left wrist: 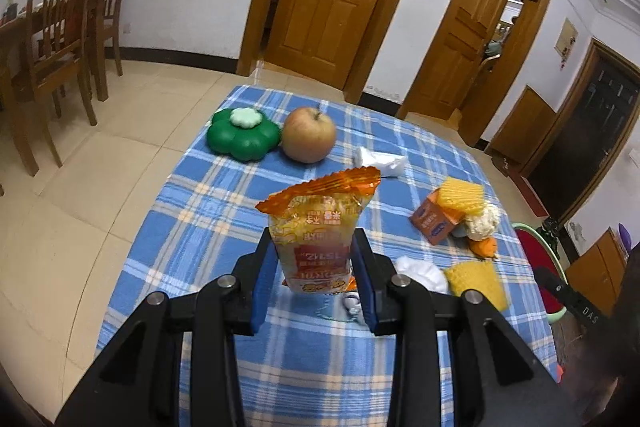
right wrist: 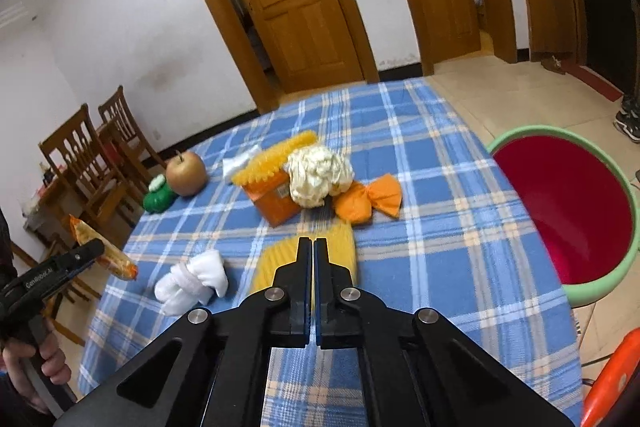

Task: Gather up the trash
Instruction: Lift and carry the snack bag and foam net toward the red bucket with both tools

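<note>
The left gripper [left wrist: 314, 259] clamps an orange snack packet [left wrist: 320, 227] above the blue plaid table [left wrist: 208, 211]; its upside-down print is unreadable. The gripper's side reads "GenRobot.AI". The right gripper [right wrist: 313, 247], pressed shut and empty, partly hides a yellow foam sheet [right wrist: 340, 247].

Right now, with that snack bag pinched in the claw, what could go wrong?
The left gripper holds the snack bag only by its lower half, so the floppy bag might slip out on the way to the red bin. The apple sits among the wrappers and could be mistaken for trash. The shut right gripper may nudge the yellow foam net.
</note>
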`<state>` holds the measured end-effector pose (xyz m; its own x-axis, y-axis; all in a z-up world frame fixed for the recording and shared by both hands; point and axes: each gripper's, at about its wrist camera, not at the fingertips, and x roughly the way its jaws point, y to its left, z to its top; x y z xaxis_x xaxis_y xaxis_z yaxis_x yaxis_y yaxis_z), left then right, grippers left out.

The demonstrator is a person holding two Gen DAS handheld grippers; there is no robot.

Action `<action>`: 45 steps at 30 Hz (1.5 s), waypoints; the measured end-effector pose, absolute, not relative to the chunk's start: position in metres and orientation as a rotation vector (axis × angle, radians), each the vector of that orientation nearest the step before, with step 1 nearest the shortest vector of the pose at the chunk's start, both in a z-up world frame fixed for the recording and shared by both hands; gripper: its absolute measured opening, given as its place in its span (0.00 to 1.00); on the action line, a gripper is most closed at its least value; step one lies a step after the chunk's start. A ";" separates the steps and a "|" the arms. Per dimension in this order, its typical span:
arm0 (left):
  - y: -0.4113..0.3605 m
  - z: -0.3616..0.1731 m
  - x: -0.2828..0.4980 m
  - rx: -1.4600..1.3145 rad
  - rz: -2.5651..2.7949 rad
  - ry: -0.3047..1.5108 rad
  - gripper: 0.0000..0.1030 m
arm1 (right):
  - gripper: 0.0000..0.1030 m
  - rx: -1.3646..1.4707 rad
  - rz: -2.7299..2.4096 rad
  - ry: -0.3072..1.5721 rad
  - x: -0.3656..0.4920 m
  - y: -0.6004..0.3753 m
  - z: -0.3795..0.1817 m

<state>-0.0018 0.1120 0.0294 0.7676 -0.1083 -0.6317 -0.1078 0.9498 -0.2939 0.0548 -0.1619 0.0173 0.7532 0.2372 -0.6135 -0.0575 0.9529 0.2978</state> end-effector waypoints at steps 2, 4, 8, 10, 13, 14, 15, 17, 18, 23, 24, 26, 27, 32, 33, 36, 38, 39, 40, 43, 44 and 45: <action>0.105 0.035 -0.001 -0.314 -0.019 0.691 0.36 | 0.00 0.274 0.163 0.682 0.052 -0.166 0.024; 0.099 0.038 0.001 -0.305 -0.033 0.687 0.36 | 0.03 0.273 0.170 0.705 0.055 -0.170 0.026; 0.089 0.041 0.005 -0.291 -0.053 0.689 0.36 | 0.15 0.267 0.154 0.765 0.062 -0.173 0.014; 0.085 0.040 0.006 -0.285 -0.058 0.695 0.36 | 0.32 0.278 0.150 0.778 0.064 -0.173 0.006; 0.083 0.037 0.009 -0.279 -0.058 0.710 0.36 | 0.32 0.270 0.153 0.815 0.070 -0.170 -0.007; 0.083 0.036 0.009 -0.280 -0.059 0.714 0.35 | 0.32 0.264 0.147 0.834 0.072 -0.168 -0.012; 0.083 0.035 0.009 -0.280 -0.059 0.717 0.35 | 0.32 0.261 0.144 0.852 0.075 -0.167 -0.018; 0.082 0.034 0.010 -0.279 -0.061 0.723 0.35 | 0.32 0.256 0.141 0.881 0.078 -0.165 -0.026; 0.082 0.033 0.010 -0.278 -0.062 0.724 0.35 | 0.32 0.251 0.139 0.897 0.080 -0.163 -0.031; 0.075 0.036 0.013 -0.265 -0.081 0.727 0.35 | 0.16 0.251 0.157 0.927 0.082 -0.156 -0.045; 0.072 0.038 0.013 -0.259 -0.089 0.727 0.35 | 0.11 0.259 0.168 0.921 0.082 -0.156 -0.045; 0.063 0.041 0.016 -0.247 -0.110 0.727 0.35 | 0.10 0.266 0.173 0.902 0.079 -0.157 -0.041; 0.059 0.042 0.017 -0.244 -0.121 0.727 0.35 | 0.10 0.274 0.177 0.886 0.076 -0.159 -0.037; 0.028 0.048 0.028 -0.229 -0.193 0.735 0.35 | 0.10 0.306 0.154 0.777 0.057 -0.183 -0.009; 0.021 0.049 0.031 -0.225 -0.207 0.739 0.35 | 0.10 0.310 0.136 0.754 0.052 -0.190 -0.003; -0.006 0.048 0.041 -0.206 -0.263 0.758 0.35 | 0.10 0.321 0.070 0.701 0.040 -0.217 0.011; -0.028 0.047 0.049 -0.185 -0.304 0.774 0.35 | 0.10 0.335 0.017 0.672 0.033 -0.239 0.018; -0.037 0.047 0.052 -0.176 -0.320 0.780 0.35 | 0.10 0.342 -0.011 0.659 0.029 -0.250 0.020; -0.049 0.047 0.055 -0.164 -0.341 0.787 0.35 | 0.10 0.349 -0.031 0.650 0.028 -0.257 0.021; -0.083 0.047 0.064 -0.126 -0.400 0.799 0.35 | 0.10 0.372 -0.115 0.624 0.020 -0.287 0.022; -0.095 0.047 0.067 -0.109 -0.421 0.801 0.35 | 0.10 0.381 -0.143 0.620 0.019 -0.297 0.021; -0.105 0.048 0.069 -0.096 -0.435 0.801 0.35 | 0.10 0.389 -0.168 0.617 0.019 -0.308 0.019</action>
